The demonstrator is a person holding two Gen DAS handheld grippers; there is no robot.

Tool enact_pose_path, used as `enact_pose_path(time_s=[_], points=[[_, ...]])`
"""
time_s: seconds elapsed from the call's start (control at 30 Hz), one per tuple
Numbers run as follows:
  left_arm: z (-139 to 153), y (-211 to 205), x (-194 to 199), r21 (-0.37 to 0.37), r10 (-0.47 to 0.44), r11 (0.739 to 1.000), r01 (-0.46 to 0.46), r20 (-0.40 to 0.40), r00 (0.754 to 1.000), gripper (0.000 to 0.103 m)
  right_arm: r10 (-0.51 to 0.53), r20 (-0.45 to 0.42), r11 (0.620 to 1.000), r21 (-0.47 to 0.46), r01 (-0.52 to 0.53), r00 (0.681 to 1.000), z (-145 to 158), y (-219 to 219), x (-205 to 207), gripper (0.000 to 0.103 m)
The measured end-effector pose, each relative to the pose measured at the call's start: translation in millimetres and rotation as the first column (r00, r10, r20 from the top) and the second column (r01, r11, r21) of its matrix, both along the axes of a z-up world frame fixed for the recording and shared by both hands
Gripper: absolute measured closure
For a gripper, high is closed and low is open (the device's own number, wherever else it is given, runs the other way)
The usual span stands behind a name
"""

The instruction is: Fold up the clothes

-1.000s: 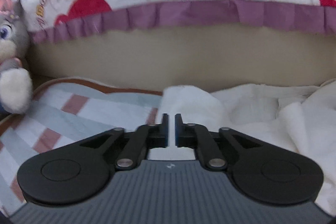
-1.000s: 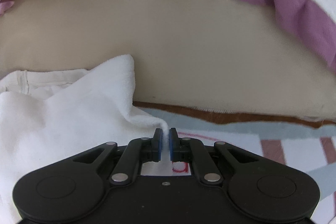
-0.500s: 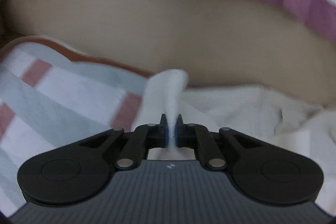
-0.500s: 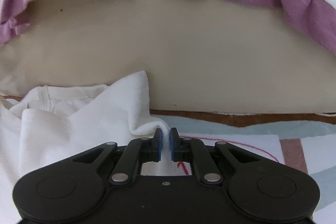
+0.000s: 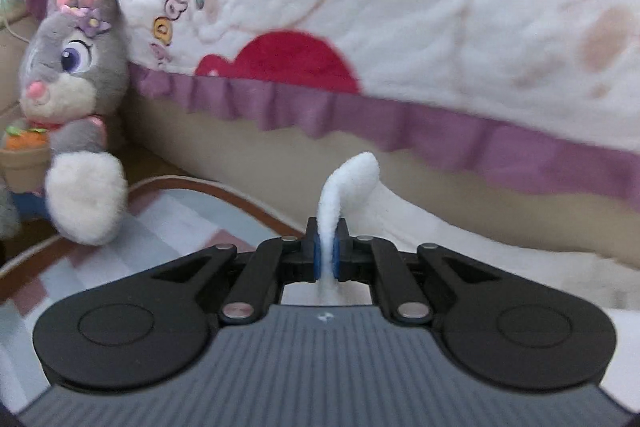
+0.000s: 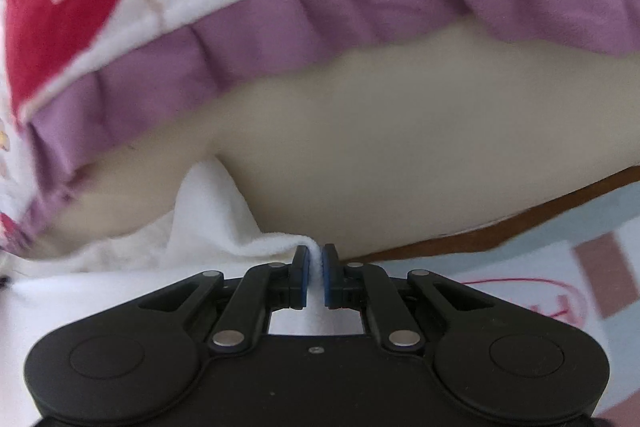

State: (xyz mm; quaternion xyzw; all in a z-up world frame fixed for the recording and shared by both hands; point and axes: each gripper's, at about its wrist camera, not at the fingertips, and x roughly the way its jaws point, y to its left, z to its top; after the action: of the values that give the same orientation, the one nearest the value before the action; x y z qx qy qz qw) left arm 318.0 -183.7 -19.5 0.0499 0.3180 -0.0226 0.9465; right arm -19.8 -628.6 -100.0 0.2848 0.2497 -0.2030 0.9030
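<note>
The fluffy white fleece garment [image 5: 460, 239] lies on the striped pink, grey and white bed sheet [image 5: 168, 223] against the beige padded headboard [image 6: 392, 147], its long axis running across between the two grippers. Compared with a second ago, both views have tilted upward: the white quilted blanket with purple ruffle trim [image 5: 400, 27] now fills much more of each picture, and the grey plush bunny [image 5: 72, 75] shows in full. The left gripper [image 5: 329, 255] has its jaws clenched on an edge whose tip now stands upright, curling rightward. The right gripper [image 6: 315, 275] likewise pinches the opposite edge.
</note>
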Motion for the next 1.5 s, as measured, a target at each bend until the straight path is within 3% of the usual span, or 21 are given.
enact_pose_path(time_s=[0.07,0.13,0.2,0.27,0.33,0.4,0.47,0.57,0.67,0.73,0.8,0.87,0.9,0.97,1.03,1.13,1.17,1.23,1.27,1.37,1.5], points=[[-27.4,-10.7,18.2,0.086,0.054,0.995,-0.044,-0.114,0.992,0.082,0.017,-0.051,1.000,-0.025,-0.018,0.999,-8.0,4.1,8.6,0.089],[-48.9,-30.9,21.1,0.207,0.091,0.977,-0.059,-0.145,0.985,0.082,-0.007,-0.171,0.998,-0.057,-0.003,0.985,-19.8,6.4,17.4,0.084],[-49.1,-44.8,2.9,0.122,0.011,0.992,0.003,-0.120,0.993,0.081,-0.028,-0.222,0.999,-0.027,0.022,0.975,-25.6,-0.3,18.5,0.080],[-44.9,-58.8,-19.0,-0.012,-0.093,0.996,0.093,-0.099,0.991,0.073,-0.037,-0.228,0.998,0.045,0.048,0.973,-28.1,-12.6,15.1,0.063],[-37.6,-75.8,-42.9,-0.171,-0.229,0.963,0.211,-0.093,0.969,0.059,-0.060,-0.175,0.979,0.184,0.092,0.983,-25.1,-29.5,-5.1,0.061],[-34.5,-102.0,-62.0,-0.254,-0.349,0.914,0.316,-0.095,0.932,0.058,-0.064,-0.114,0.934,0.342,0.100,0.991,-31.7,-37.9,-19.7,0.061],[-35.2,-134.6,-77.9,-0.264,-0.433,0.879,0.398,-0.090,0.897,0.057,-0.049,-0.089,0.902,0.424,0.082,0.995,-36.8,-44.2,-22.1,0.061],[-44.3,-193.4,-106.6,-0.150,-0.500,0.862,0.485,-0.083,0.862,0.056,-0.007,-0.064,0.879,0.475,0.037,0.998,-34.7,-49.1,-24.2,0.061],[-57.0,-244.1,-134.4,-0.038,-0.579,0.815,0.578,-0.063,0.813,0.055,0.010,-0.085,0.948,0.319,0.018,0.996,-12.5,-39.7,-24.2,0.056],[-66.4,-267.6,-142.1,0.012,-0.609,0.792,0.610,-0.059,0.791,0.050,0.004,-0.102,0.968,0.252,0.022,0.995,-5.5,-35.8,-25.8,0.056],[-75.5,-275.8,-135.9,-0.049,-0.598,0.801,0.596,-0.085,0.797,0.050,0.006,-0.122,0.965,0.262,0.027,0.992,-7.7,-35.6,-27.5,0.056],[-89.8,-275.3,-121.9,-0.159,-0.562,0.826,0.541,-0.152,0.813,0.050,0.017,-0.138,0.959,0.284,0.023,0.990,-12.9,-35.6,-30.7,0.056],[-95.1,-275.3,-117.9,-0.173,-0.538,0.841,0.513,-0.165,0.826,0.050,0.020,-0.147,0.962,0.274,0.022,0.989,-16.2,-33.9,-29.5,0.056],[-100.6,-276.5,-114.8,-0.160,-0.507,0.860,0.485,-0.154,0.848,0.048,0.024,-0.163,0.967,0.254,0.018,0.986,-22.5,-30.6,-26.6,0.056],[-101.1,-279.2,-114.3,-0.150,-0.518,0.853,0.499,-0.126,0.846,0.037,0.031,-0.167,0.971,0.238,0.010,0.985,-23.2,-29.8,-19.8,0.056],[-106.1,-288.4,-120.4,-0.083,-0.566,0.825,0.560,-0.117,0.816,0.036,0.039,-0.171,0.972,0.233,0.001,0.985,-25.2,-27.8,-15.0,0.056],[-108.0,-291.7,-122.8,-0.057,-0.583,0.812,0.580,-0.116,0.804,0.039,0.041,-0.172,0.971,0.238,0.001,0.984,-26.7,-27.3,-14.3,0.056],[-105.4,-295.2,-131.5,-0.039,-0.633,0.773,0.633,-0.104,0.767,0.089,0.043,-0.174,0.968,0.249,0.001,0.984,-29.8,-26.3,-12.9,0.056],[-102.2,-296.7,-135.3,-0.037,-0.645,0.763,0.645,-0.105,0.757,0.096,0.045,-0.176,0.967,0.255,0.001,0.983,-31.3,-25.8,-12.2,0.056],[-82.2,-300.4,-170.0,0.176,-0.640,0.765,0.620,0.097,0.762,0.096,0.045,-0.181,0.965,0.262,0.004,0.982,-33.1,-24.2,-12.7,0.056],[-57.1,-298.7,-190.1,0.231,-0.577,0.816,0.530,0.303,0.758,0.094,0.037,-0.180,0.964,0.266,0.012,0.983,-29.4,-25.5,-18.0,0.056]])
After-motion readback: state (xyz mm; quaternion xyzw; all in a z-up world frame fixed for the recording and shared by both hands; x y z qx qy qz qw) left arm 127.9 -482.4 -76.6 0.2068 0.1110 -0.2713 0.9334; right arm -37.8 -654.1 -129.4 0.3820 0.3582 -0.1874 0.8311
